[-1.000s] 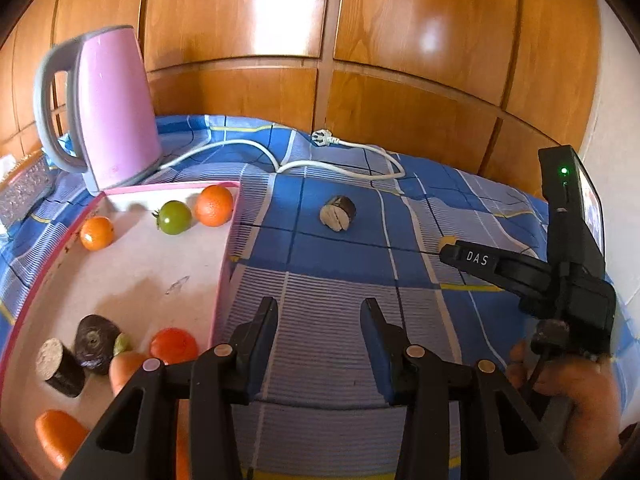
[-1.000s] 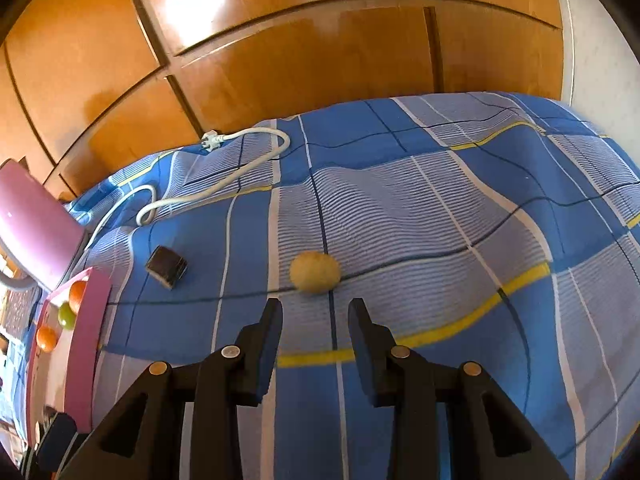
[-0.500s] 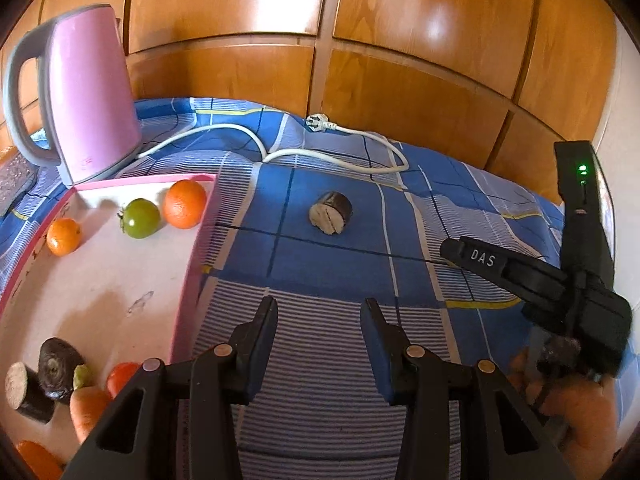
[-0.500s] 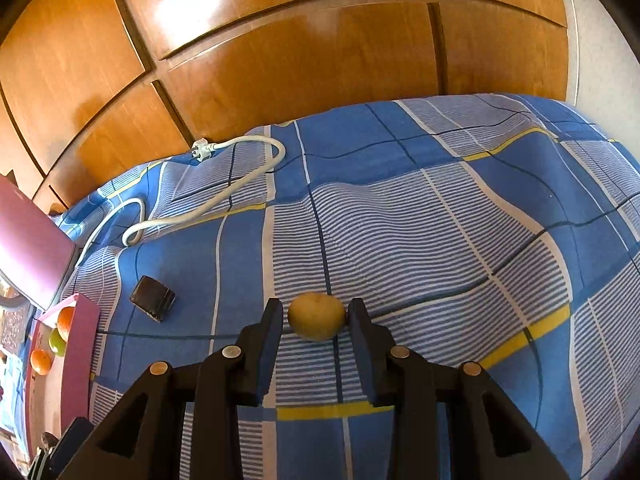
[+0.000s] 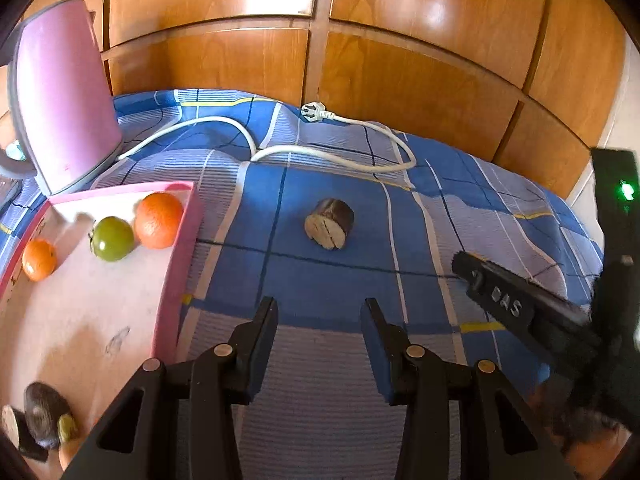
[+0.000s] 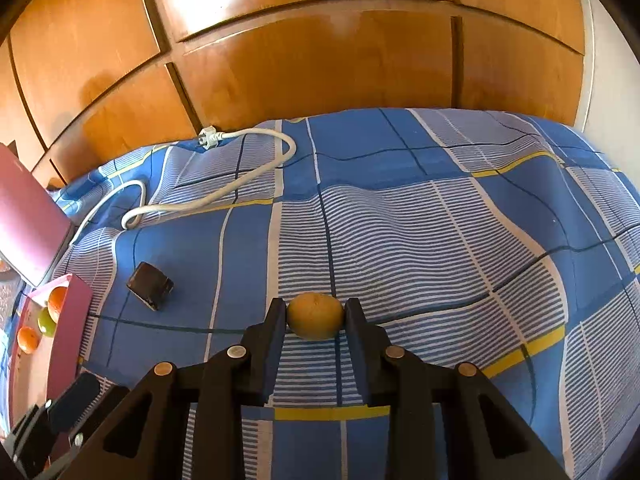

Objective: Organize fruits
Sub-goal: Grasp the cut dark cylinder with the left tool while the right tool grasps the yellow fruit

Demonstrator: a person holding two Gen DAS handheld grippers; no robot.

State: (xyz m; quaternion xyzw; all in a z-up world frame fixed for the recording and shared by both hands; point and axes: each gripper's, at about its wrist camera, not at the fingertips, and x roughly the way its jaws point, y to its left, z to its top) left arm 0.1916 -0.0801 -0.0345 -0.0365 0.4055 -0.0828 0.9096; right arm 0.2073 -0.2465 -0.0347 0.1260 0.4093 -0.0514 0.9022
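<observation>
Since a second ago my right hand-held gripper [image 6: 315, 316] has slid forward around the yellow fruit [image 6: 315, 315] and its jaws have just been closing; both pads now pinch it on the blue checked cloth [image 6: 440, 248]. My left hand-held gripper [image 5: 319, 320] drifted right off the pink tray [image 5: 176, 280] and stands spread, holding nothing. At its twelve o'clock lies a dark cut piece [image 5: 330, 229]; the oranges [image 5: 159, 220] sit at ten o'clock.
</observation>
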